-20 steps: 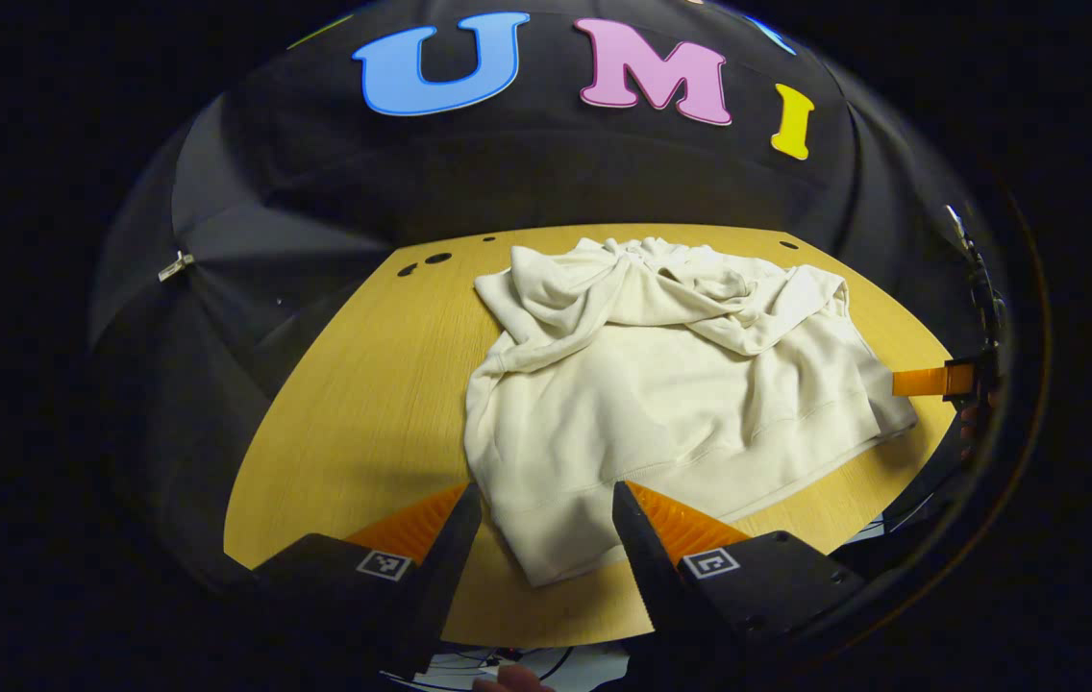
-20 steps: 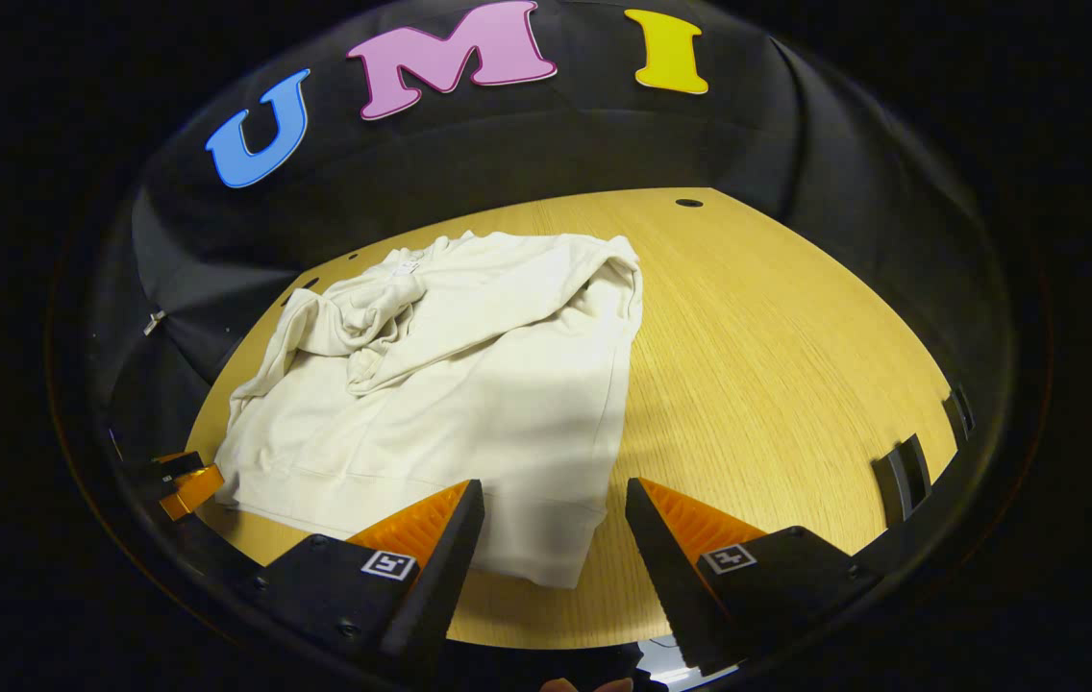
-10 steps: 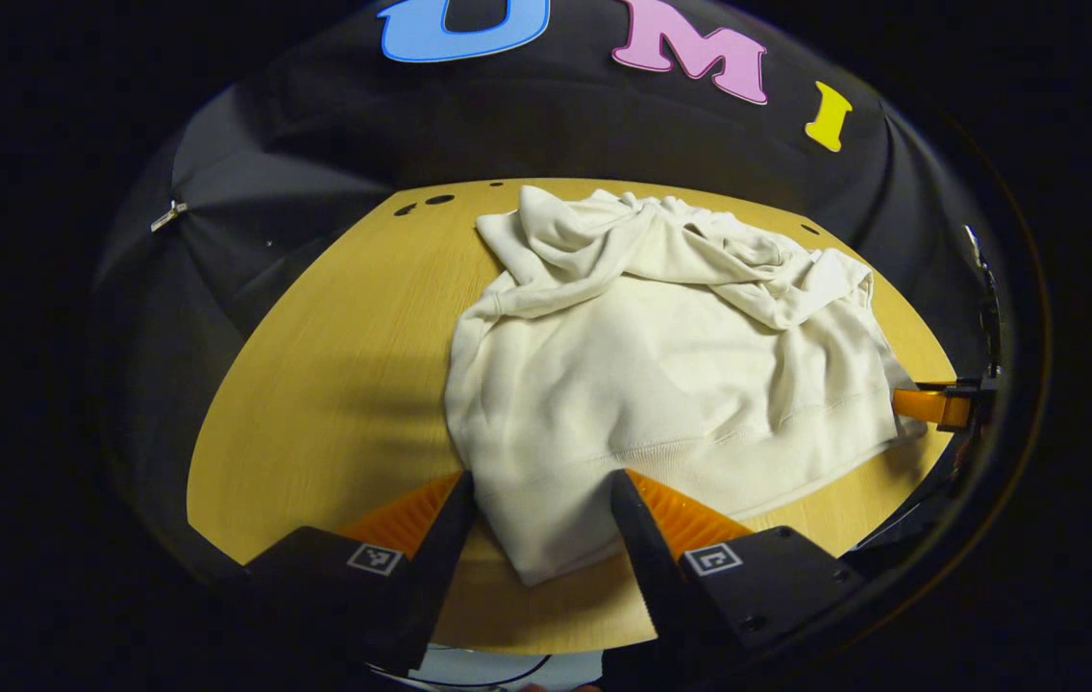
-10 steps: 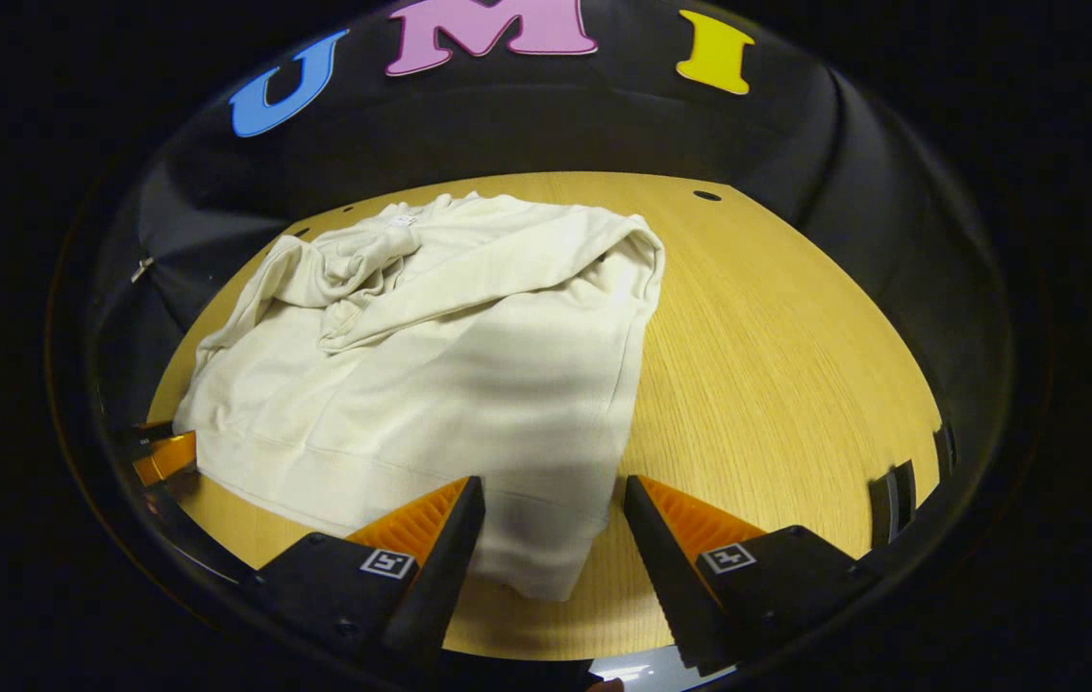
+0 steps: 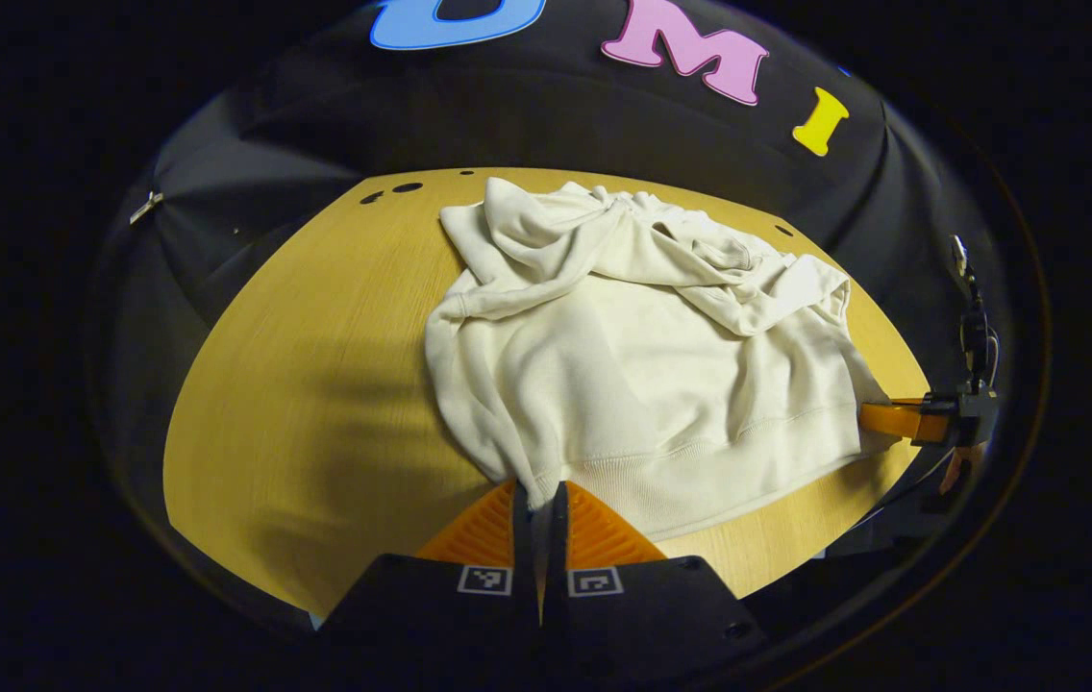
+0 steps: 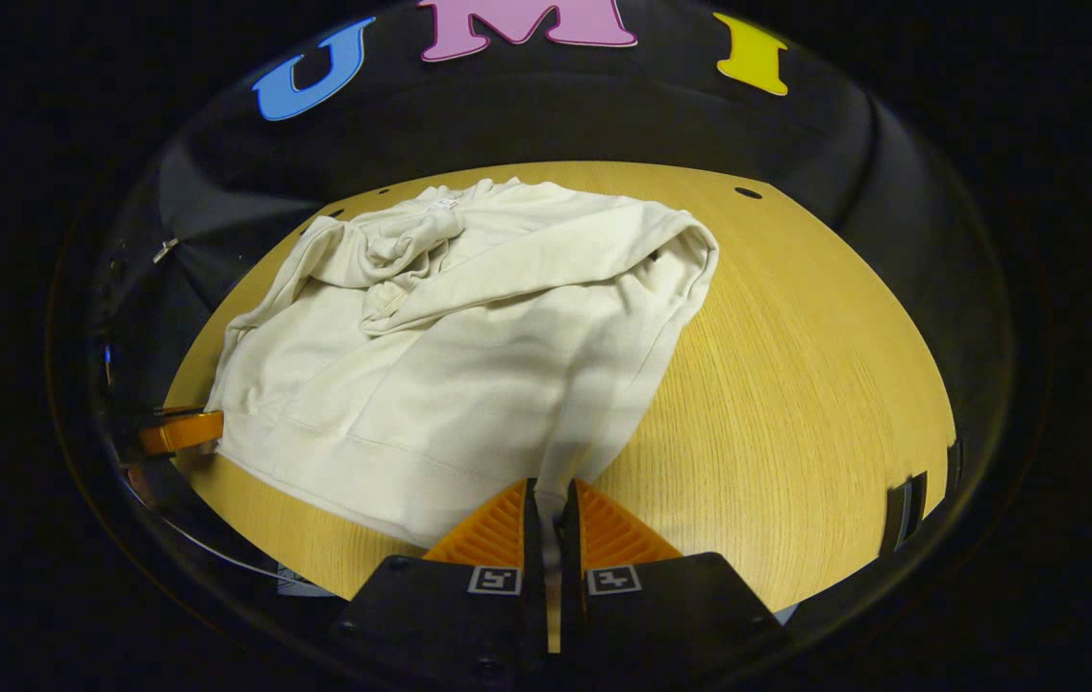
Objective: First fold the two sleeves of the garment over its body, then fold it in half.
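Table (image 5: 315, 384): wooden top, garment (image 5: 642, 365) spread across its middle, collar end far, hem near; both sleeves (image 6: 527, 274) already lie crossed over the chest, bunched at the far end

Change: half a second ago both grippers hung open astride the hem corners; now each is clenched on cloth. Left gripper (image 5: 536, 500) pinches the near-left hem corner, right gripper (image 6: 554, 500) the near-right one, fabric drawn up into a ridge at each

Reading: sleeve folds look done; both corners secured, so the halving fold is about to start, hem carried toward the far collar

Containers: none on the table
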Demonstrator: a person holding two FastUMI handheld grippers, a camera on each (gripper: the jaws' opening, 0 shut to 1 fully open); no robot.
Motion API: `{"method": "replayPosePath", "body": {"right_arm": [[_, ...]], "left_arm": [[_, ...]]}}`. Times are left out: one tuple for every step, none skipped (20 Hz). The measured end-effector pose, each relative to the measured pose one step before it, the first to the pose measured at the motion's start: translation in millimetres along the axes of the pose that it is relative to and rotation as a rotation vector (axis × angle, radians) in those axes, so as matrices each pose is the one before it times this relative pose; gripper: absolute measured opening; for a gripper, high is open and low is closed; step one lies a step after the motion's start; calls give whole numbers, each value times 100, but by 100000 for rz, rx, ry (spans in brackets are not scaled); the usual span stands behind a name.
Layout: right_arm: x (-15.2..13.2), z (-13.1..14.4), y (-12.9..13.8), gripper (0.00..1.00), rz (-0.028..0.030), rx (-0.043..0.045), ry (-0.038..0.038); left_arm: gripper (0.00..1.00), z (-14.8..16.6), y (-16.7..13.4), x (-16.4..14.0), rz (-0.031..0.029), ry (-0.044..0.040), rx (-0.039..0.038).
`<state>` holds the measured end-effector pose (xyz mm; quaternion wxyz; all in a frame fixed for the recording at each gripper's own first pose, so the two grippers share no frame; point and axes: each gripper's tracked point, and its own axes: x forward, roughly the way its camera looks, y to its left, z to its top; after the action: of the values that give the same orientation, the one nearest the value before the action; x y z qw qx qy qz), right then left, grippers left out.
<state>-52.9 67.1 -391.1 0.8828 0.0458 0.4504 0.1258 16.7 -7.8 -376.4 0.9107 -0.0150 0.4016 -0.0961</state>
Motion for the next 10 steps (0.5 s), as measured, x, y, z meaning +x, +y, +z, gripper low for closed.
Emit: {"method": "replayPosePath", "body": {"right_arm": [[-311, 118, -7, 10, 982, 843, -584], [-289, 338, 109, 10, 1370, 1609, -1004], [-440, 252, 21, 10, 1101, 1439, -1051], [-452, 354, 75, 10, 1138, 1012, -1112], [-556, 499, 135, 10, 1213, 365, -1548], [-608, 441, 7, 10, 1184, 53, -1043], [-487, 576, 66, 10, 1286, 390, -1098], [-460, 609, 201, 10, 1489, 458, -1120], [-419, 790, 133, 10, 1080, 405, -1216], [-389, 833, 152, 10, 1308, 1193, -1533]], "left_arm": [[7, 178, 55, -290, -239, -214, 1177], [7, 199, 67, -356, -343, -589, 825], [7, 234, 27, -468, -448, -653, 237], [7, 163, -59, -529, -976, -698, -46], [6, 250, -91, -447, -847, -671, 114], [6, 358, -83, -391, -799, -463, 209], [6, 450, -132, -465, -712, -562, -94], [6, 728, -11, -371, -890, -983, -139], [6, 892, 16, -333, -811, -1682, -464], [6, 826, -62, -752, -975, -1450, -1069]]}}
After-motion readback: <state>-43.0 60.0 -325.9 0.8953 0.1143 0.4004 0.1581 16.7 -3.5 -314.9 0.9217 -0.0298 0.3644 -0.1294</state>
